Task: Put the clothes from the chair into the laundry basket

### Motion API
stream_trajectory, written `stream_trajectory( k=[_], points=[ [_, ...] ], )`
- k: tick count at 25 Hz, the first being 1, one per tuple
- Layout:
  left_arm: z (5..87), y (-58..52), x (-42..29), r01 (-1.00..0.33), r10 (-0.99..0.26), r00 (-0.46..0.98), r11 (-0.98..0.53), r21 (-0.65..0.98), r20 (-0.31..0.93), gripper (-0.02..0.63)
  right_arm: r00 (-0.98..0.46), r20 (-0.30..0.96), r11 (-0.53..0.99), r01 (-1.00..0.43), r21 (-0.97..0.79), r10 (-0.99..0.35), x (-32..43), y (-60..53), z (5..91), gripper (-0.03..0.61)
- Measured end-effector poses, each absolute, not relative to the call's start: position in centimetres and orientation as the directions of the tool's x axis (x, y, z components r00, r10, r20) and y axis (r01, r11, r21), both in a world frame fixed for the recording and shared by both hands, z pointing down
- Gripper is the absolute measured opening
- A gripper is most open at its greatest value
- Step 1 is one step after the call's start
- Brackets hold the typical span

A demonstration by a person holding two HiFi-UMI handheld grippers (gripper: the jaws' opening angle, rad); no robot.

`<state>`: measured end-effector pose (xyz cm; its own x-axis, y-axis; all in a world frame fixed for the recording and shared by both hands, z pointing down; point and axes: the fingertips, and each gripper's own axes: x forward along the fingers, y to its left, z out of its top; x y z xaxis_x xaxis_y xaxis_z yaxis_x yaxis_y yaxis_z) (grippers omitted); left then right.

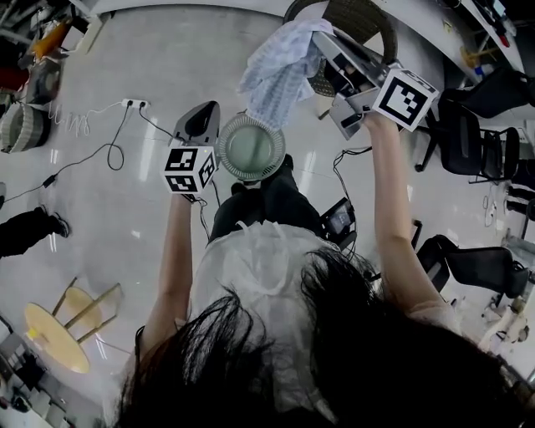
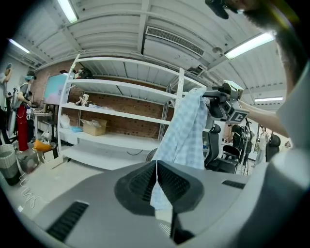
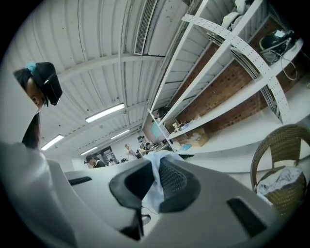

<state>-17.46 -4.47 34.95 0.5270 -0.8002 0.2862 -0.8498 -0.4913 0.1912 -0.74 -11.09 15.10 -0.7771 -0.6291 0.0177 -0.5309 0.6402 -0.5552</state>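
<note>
A light blue checked garment [image 1: 280, 71] hangs from my right gripper [image 1: 324, 38], which is raised at the upper right and shut on the cloth's top edge. In the right gripper view the fabric [image 3: 154, 186] shows pinched between the pads. The garment [image 2: 184, 131] hangs in front of my left gripper [image 2: 156, 177], whose pads meet with nothing between them. That left gripper [image 1: 206, 110] is a little left of the cloth. A round laundry basket [image 1: 251, 149] with a ribbed rim sits below the garment. The wicker chair [image 1: 359, 21] holds another pale garment [image 3: 283, 180].
Black office chairs [image 1: 476, 142] stand at the right. A power strip with cables [image 1: 134, 104] lies on the floor at the left. A yellow stool [image 1: 54, 334] is at the lower left, and white shelving [image 2: 121, 116] lines the brick wall.
</note>
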Motion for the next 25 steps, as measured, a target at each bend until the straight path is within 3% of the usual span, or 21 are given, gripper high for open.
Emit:
stream_trajectory(
  k=[14, 25],
  points=[
    [37.9, -0.1, -20.5, -0.869, -0.81, 0.492, -0.433, 0.241, 0.318, 0.02, -0.836, 0.083, 0.561, -0.434, -0.705, -0.542, -7.1, -2.0, 23.3, 0.033],
    [41.4, 1.8, -21.3, -0.87, -0.792, 0.489, -0.414, 0.268, 0.366, 0.02, -0.819, 0.361, 0.43, -0.55, -0.716, -0.447, -9.8, 2.4, 38.5, 0.033]
  ],
)
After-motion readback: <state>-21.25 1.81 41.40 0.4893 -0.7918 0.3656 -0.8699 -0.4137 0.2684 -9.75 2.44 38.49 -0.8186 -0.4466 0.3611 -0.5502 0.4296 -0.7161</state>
